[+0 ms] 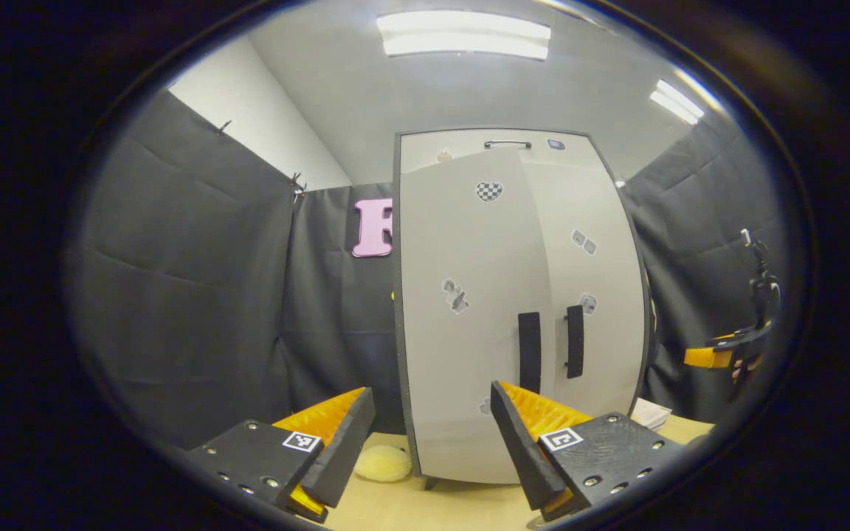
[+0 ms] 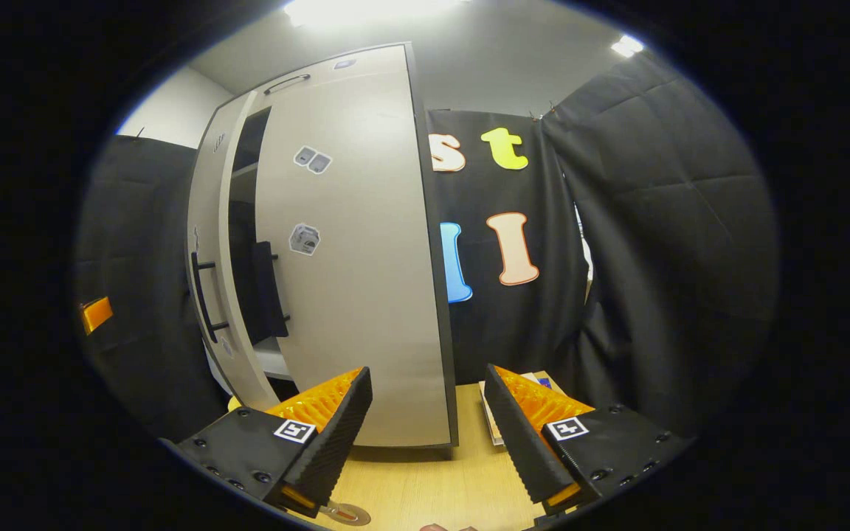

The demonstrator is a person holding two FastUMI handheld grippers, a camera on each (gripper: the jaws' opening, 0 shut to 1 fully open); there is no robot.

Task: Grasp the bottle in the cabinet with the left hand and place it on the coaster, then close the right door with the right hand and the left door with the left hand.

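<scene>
A white two-door cabinet (image 1: 425, 295) stands on the wooden table. Its left door (image 1: 469, 310) hangs ajar and overlaps the right door (image 1: 602, 265), which lies close against the cabinet. Each door carries a dark vertical handle (image 1: 529, 352). My left gripper (image 1: 432, 442) is open in front of the left door, a short way off. My right gripper (image 2: 429, 442) is open near the cabinet's right corner. In the right gripper view a dark gap (image 2: 244, 221) shows between the doors. A small round coaster (image 2: 346, 512) lies on the table under my right gripper.
A yellow fluffy object (image 1: 383, 463) lies at the cabinet's left foot. Flat papers (image 2: 495, 413) rest on the table (image 2: 425, 487) right of the cabinet. Black cloth walls close in on both sides. The right gripper (image 1: 735, 350) appears far right in the left gripper view.
</scene>
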